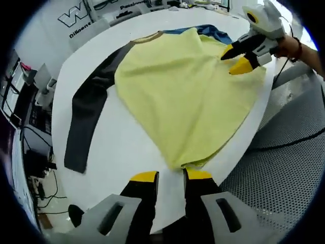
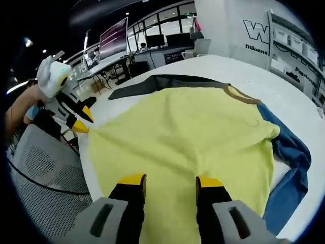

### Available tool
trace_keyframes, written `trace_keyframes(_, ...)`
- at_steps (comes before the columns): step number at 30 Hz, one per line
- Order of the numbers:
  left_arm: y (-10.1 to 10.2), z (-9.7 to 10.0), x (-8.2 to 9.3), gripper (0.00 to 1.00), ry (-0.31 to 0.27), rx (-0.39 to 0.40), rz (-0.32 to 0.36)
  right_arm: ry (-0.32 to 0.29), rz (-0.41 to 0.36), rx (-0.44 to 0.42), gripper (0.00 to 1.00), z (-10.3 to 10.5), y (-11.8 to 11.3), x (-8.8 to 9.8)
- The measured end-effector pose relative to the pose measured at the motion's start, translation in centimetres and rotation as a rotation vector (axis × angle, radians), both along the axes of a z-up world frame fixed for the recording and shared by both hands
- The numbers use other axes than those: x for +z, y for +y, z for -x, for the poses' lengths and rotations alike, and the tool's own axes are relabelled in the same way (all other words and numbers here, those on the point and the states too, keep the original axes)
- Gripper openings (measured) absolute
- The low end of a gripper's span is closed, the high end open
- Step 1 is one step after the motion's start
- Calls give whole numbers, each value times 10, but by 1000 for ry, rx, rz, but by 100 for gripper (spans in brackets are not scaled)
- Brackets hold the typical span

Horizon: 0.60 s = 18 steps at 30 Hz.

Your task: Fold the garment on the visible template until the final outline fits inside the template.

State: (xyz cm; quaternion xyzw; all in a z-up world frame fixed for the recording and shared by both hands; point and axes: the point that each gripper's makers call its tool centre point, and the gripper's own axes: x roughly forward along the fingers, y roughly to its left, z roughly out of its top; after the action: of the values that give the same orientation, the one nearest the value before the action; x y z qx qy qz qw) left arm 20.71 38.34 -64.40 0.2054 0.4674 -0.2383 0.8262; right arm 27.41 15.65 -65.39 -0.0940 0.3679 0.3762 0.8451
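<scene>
The left gripper hovered with jaws apart at the hem of the shirt; the right gripper stood likewise apart above it. The shirt lay flat on the white table, its grey sleeve outspread: folding looked barely begun.

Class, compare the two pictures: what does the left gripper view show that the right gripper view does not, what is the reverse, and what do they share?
Left gripper view alone: the whole dark grey sleeve down to its cuff, and the right gripper over the shirt's far edge.

Right gripper view alone: the blue sleeve bunched beside the shirt, the left gripper at the shirt's corner, and desks with monitors behind.

Both: the yellow shirt spread flat on the white table, with its brown collar.
</scene>
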Motion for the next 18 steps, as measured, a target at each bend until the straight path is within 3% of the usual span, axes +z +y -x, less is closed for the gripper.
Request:
trace_keyframes(2,-1,-5,6,38,-31,31,34,-18,1,-24,36,-13,-12,7)
trace_keyframes(4,-7,-20,17,40,-98,93,128,-36,4,-48,37,-24,-22,12)
trace_keyframes(7,-9,-30,23,48,-147,104,147,-52,10,-70,38,-37,-35,17)
trace_keyframes(8,-11,-37,27,50,-161,156,177,-63,13,-87,38,-47,-43,22)
trace_keyframes(10,-16,-45,32,51,-197,181,223,-80,8,-106,40,-57,-51,28)
trace_keyframes(18,-23,-55,31,55,-198,245,244,-115,19,-130,49,-89,-77,46)
